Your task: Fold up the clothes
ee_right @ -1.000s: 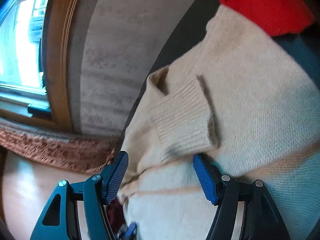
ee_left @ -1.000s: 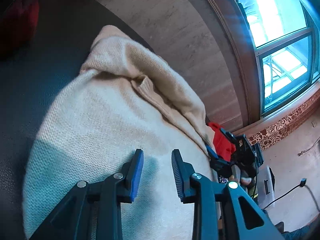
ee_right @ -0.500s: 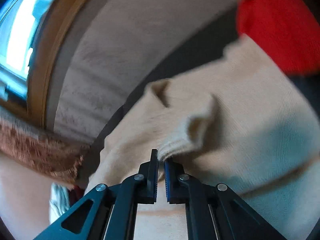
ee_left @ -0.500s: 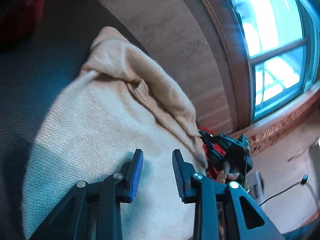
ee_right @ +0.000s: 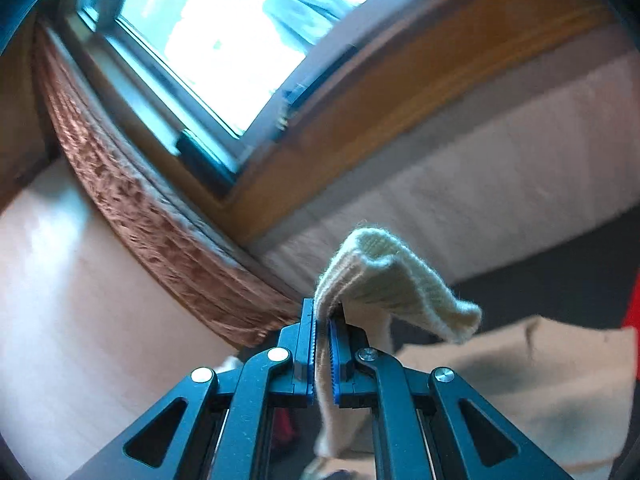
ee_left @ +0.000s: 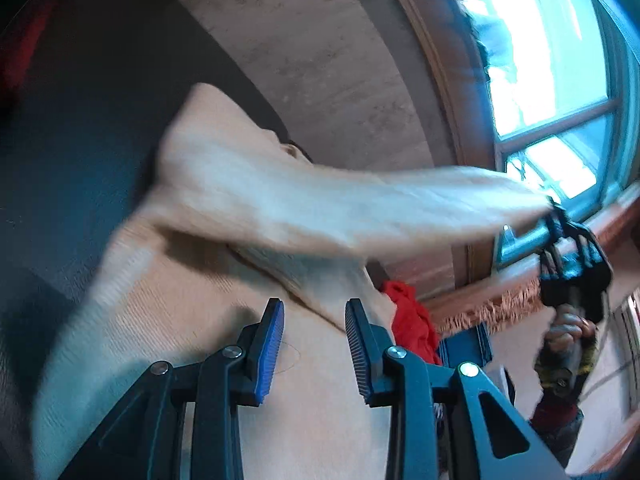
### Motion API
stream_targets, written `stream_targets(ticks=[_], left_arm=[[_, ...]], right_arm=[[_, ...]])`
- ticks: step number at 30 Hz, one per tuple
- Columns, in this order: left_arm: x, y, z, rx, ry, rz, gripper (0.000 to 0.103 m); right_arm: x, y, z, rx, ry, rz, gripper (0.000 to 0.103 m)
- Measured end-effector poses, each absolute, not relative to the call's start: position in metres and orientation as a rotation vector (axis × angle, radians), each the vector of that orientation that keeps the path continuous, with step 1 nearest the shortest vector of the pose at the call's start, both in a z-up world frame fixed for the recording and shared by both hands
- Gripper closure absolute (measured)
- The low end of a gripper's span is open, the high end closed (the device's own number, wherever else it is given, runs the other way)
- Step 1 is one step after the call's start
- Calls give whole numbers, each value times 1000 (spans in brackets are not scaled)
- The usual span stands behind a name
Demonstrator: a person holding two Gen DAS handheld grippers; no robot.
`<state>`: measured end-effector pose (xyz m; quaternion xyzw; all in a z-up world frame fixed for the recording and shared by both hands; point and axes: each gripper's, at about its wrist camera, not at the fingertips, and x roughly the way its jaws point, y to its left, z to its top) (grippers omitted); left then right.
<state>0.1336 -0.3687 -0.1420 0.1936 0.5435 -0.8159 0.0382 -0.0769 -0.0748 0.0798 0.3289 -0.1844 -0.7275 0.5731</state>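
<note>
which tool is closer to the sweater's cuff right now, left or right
Right. The right tool is shut on the cuff, lifted toward the window. The left tool hovers open over the sweater body, away from the raised sleeve end.

The lifted sleeve [ee_left: 340, 208] is motion-blurred in the left wrist view. The cream sweater [ee_left: 192, 320] runs off the near edge. A red garment [ee_left: 412, 324] is half hidden behind it.
</note>
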Motion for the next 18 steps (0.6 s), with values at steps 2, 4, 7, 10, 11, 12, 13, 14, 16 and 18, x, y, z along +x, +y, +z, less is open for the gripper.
stream_targets(ticks=[2, 4, 7, 10, 11, 12, 13, 14, 16, 18], left_arm=[[135, -374, -146, 557, 1702, -2477, 71], [140, -376, -150, 556, 1704, -2451, 71], [149, -377, -154, 569, 1641, -2412, 71], [162, -385, -157, 484, 1699, -2384, 70], [162, -387, -159, 455, 1746, -2373, 68], [163, -389, -160, 426, 1793, -2361, 64], [161, -390, -160, 413, 1816, -2347, 62], [159, -390, -161, 399, 1839, -2333, 60], [153, -392, -162, 388, 1859, -2303, 60], [147, -393, -162, 390, 1855, -2271, 60]], right_arm=[[-76, -73, 86, 759, -414, -1720, 97], [-78, -68, 85, 762, -398, -1749, 97], [-89, -45, 45, 864, -394, -1813, 96], [-101, -24, -8, 1003, -391, -1855, 93], [-105, -19, -25, 1052, -398, -1857, 93], [-106, -15, -44, 1097, -401, -1868, 93], [-107, -10, -61, 1137, -404, -1875, 93], [-107, -5, -74, 1163, -411, -1877, 93], [-106, 5, -98, 1213, -424, -1884, 93], [-105, 15, -117, 1252, -439, -1903, 93]])
